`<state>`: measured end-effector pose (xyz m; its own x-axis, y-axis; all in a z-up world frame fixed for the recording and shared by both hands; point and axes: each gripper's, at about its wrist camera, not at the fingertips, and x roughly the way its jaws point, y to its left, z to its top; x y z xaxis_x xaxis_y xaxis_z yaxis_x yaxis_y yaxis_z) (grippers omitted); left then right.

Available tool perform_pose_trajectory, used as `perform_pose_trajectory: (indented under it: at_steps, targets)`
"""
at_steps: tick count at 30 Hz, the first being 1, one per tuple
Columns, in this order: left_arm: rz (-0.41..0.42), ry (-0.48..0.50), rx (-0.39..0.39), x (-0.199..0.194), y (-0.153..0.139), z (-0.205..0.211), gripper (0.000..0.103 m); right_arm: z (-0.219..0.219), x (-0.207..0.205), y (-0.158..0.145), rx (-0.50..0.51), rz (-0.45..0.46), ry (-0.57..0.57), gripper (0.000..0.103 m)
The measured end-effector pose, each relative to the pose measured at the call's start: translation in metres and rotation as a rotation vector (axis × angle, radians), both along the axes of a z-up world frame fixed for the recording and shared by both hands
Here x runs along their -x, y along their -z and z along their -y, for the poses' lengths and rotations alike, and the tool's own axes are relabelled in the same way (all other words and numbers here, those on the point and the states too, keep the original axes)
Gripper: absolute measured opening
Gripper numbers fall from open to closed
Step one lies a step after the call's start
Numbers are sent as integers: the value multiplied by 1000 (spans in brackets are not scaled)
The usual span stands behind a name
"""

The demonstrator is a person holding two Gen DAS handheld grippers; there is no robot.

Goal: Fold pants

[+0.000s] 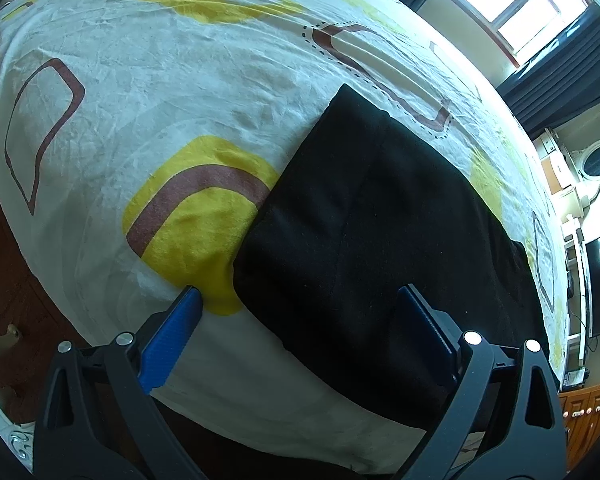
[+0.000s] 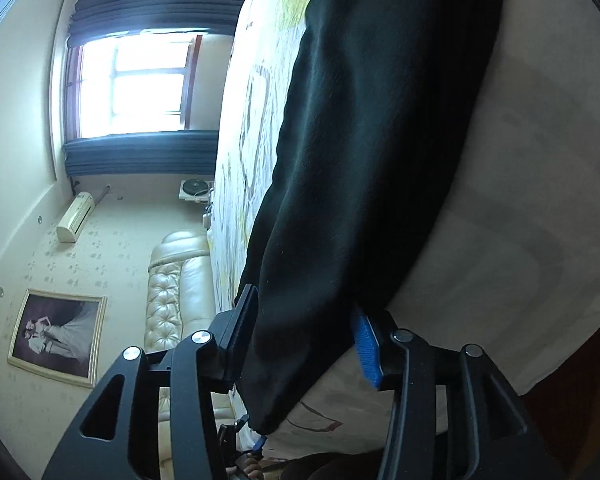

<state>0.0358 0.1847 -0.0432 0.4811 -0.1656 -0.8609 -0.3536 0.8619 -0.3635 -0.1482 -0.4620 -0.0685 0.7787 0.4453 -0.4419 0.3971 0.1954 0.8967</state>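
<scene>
Left gripper [image 1: 300,300]: fingers spread wide, holding nothing, poised over the near end of the black pants [image 1: 372,232]. Right gripper [image 2: 304,320]: fingers straddle a thick fold of the pants [image 2: 360,140]; whether they pinch it cannot be told. The pants lie folded on the patterned bedsheet [image 1: 140,100]. Beyond the pants, a window [image 1: 516,0].

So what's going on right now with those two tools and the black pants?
Left tool open, over the pants' edge. Right tool open, black pants between its fingers. Pants lie on the patterned bedsheet. Nothing in the way.
</scene>
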Motion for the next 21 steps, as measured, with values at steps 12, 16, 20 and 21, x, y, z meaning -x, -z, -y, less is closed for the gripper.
perform_pose_trajectory:
  at_steps: [12, 16, 20, 21]
  targets:
    - [0, 23, -28, -1, 1, 3, 99, -34, -28, 9, 99, -59, -280, 6]
    - [4, 18, -15, 0, 0, 1, 99, -28, -25, 12, 57, -44, -280, 7]
    - [28, -20, 23, 5, -6, -5, 99, -16, -15, 8, -9, -12, -278, 36]
    - [39, -34, 28, 7, -9, -7, 99, -11, -12, 2, 3, -3, -279, 42]
